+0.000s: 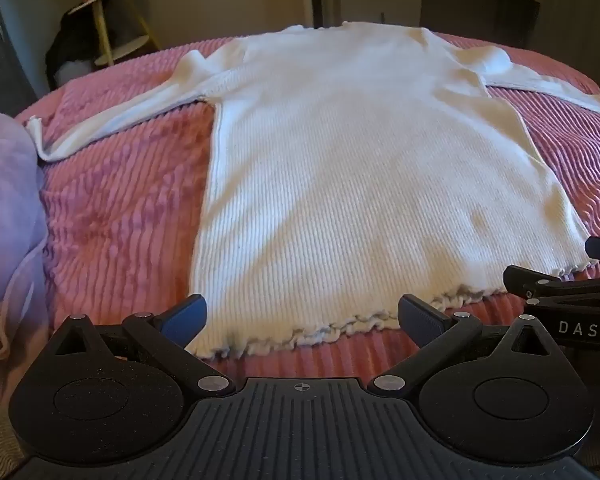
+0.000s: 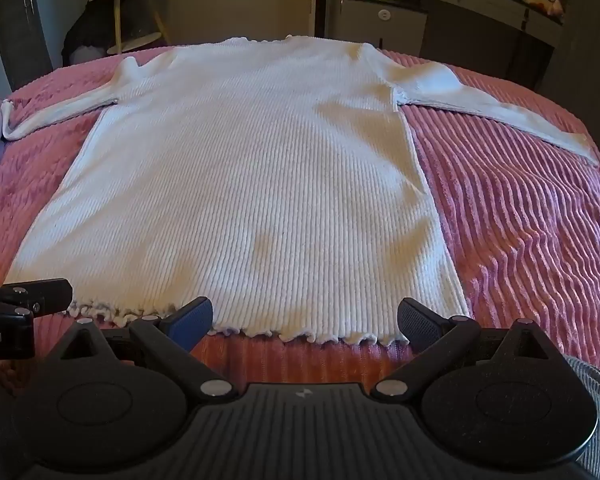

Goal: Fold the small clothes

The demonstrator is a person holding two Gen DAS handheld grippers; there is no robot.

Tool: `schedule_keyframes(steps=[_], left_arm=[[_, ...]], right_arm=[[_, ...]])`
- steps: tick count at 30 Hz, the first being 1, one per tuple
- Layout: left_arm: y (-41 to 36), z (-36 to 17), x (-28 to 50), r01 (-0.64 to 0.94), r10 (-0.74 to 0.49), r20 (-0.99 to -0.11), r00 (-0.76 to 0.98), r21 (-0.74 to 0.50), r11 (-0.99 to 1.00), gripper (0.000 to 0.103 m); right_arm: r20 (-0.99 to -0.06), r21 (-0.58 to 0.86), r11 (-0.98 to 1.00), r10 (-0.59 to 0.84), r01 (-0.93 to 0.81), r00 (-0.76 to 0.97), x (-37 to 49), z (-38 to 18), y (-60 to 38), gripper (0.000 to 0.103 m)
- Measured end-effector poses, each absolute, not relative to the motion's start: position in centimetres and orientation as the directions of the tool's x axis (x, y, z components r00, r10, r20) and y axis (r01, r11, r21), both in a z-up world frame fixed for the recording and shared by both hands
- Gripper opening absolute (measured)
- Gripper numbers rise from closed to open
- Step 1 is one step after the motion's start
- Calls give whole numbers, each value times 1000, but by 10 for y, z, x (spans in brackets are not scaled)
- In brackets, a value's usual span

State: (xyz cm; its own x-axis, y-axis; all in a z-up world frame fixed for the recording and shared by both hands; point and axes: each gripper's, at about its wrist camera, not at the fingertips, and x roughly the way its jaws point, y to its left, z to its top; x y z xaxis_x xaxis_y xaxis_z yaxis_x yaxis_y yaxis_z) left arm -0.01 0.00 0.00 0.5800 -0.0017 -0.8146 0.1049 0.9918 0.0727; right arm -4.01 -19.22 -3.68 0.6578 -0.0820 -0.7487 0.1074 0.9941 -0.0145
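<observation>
- Both sets of jaws stand spread wide and empty: the left gripper (image 1: pixel 302 316) is poised over the near-left corner of the hem, the right gripper (image 2: pixel 305 318) over the near-right stretch, neither touching the cloth.
- Spread flat on a bed (image 2: pixel 520 220) under a pink ribbed blanket, a white ribbed long-sleeved top (image 2: pixel 240 168) lies with its frilled hem (image 2: pixel 300 334) nearest the cameras, its neckline at the far edge and both sleeves reaching out to the sides.
- Nothing is folded yet; the step in hand looks to be the first grasp, most likely at the hem or a side edge.
- To do it well, each pair of jaws should come down square on the top's edge, pinch only the knit and not the plush blanket beneath, and both should lift together so the fold line stays straight.
- The left sleeve (image 1: pixel 112 116) ends just beside a lilac cushion (image 1: pixel 8 208) at the bed's left edge, which could snag it when it is drawn in.
- Beyond the bed stand a small round side table (image 2: pixel 136 12) and a dark cabinet (image 2: pixel 384 24), well clear of the work.
- The two grippers sit close together, so they could crowd each other.
</observation>
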Motion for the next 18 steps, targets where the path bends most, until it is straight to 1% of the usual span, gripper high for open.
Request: schedule_keyframes(steps=[18], left_arm=[[-1,-2,0,105,9,-821,571,84,991,103]], right_arm=[[-745,-12,994,-81,109,662,-41,-36,-194,99]])
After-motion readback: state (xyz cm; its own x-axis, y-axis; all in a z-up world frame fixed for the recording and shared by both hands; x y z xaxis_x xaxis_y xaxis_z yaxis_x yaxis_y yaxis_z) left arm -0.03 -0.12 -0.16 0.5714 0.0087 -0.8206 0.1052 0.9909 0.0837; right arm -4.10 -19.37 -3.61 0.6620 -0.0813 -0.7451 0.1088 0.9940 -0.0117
